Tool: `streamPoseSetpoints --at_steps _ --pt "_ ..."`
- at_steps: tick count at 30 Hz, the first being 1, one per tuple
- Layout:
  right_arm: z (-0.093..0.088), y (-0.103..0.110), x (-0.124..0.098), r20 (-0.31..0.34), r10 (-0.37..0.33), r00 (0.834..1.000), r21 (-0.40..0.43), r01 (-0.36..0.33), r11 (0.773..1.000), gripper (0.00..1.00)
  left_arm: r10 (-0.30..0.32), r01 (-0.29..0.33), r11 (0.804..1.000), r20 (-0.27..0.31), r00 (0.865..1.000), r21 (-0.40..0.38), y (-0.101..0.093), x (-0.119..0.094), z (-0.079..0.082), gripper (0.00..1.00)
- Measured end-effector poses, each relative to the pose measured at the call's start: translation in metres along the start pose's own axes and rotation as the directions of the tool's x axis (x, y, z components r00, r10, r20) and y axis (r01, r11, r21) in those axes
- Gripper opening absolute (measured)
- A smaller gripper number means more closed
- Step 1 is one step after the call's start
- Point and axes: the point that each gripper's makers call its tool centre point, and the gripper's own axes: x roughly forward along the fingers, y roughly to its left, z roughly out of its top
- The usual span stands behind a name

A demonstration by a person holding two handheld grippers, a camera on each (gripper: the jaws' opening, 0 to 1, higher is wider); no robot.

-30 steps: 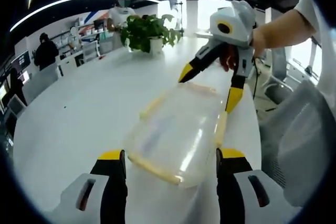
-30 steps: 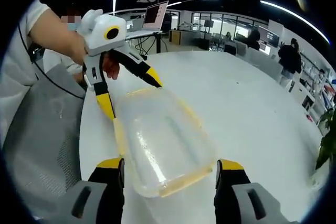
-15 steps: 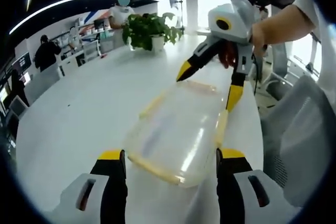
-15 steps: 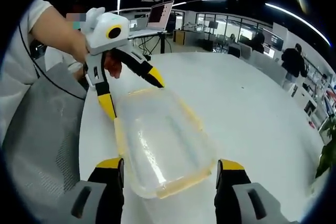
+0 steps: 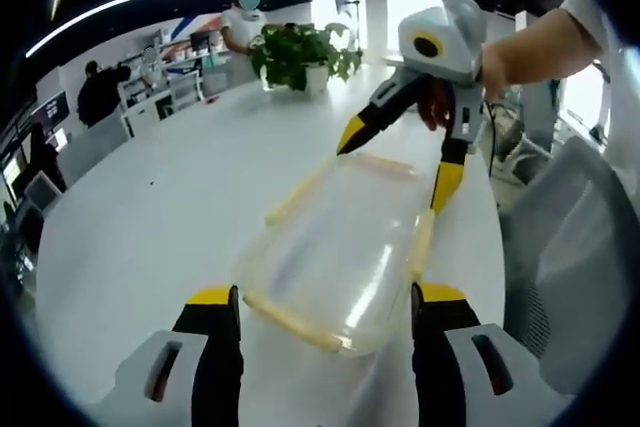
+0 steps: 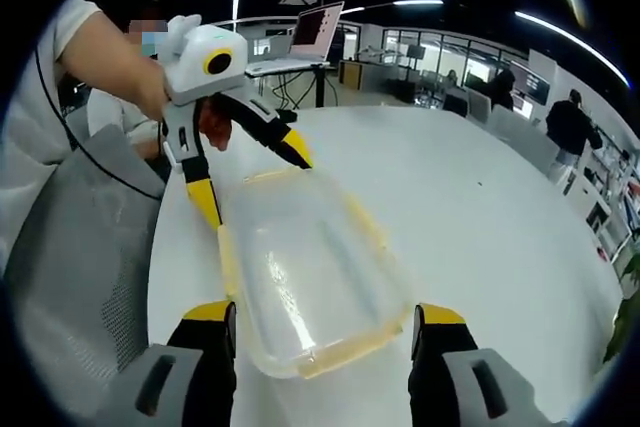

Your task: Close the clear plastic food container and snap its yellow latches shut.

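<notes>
A white table (image 5: 180, 197) carries the clear plastic food container (image 5: 340, 247), lid on, lying lengthwise between the two grippers. The left gripper (image 5: 326, 299) has its jaws spread wide at one short end, and the right gripper (image 6: 324, 309) straddles the opposite end likewise, neither clamping the yellow latches (image 5: 290, 319).

One container (image 5: 335, 252) is lying on one tabletop (image 5: 160, 217), and four yellow latches are showing around its lid, one on each side. Two grippers are hovering at it: the left gripper (image 5: 326, 309) and the right gripper (image 6: 323, 324), each showing two yellow-tipped jaws. One potted plant (image 5: 300, 55) is standing at the tabletop's far end. One open laptop (image 6: 318, 32) is sitting on a desk behind. Three people are standing in the background of the left gripper view.
</notes>
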Motion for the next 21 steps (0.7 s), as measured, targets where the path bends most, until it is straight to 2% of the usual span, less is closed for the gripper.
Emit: streamPoseSetpoints --at_steps 21 --pt "0.048 0.005 0.051 0.005 0.016 1.0 -0.02 -0.016 1.0 0.7 0.021 -0.021 1.0 -0.016 1.0 -0.007 0.049 -0.038 -0.03 0.67"
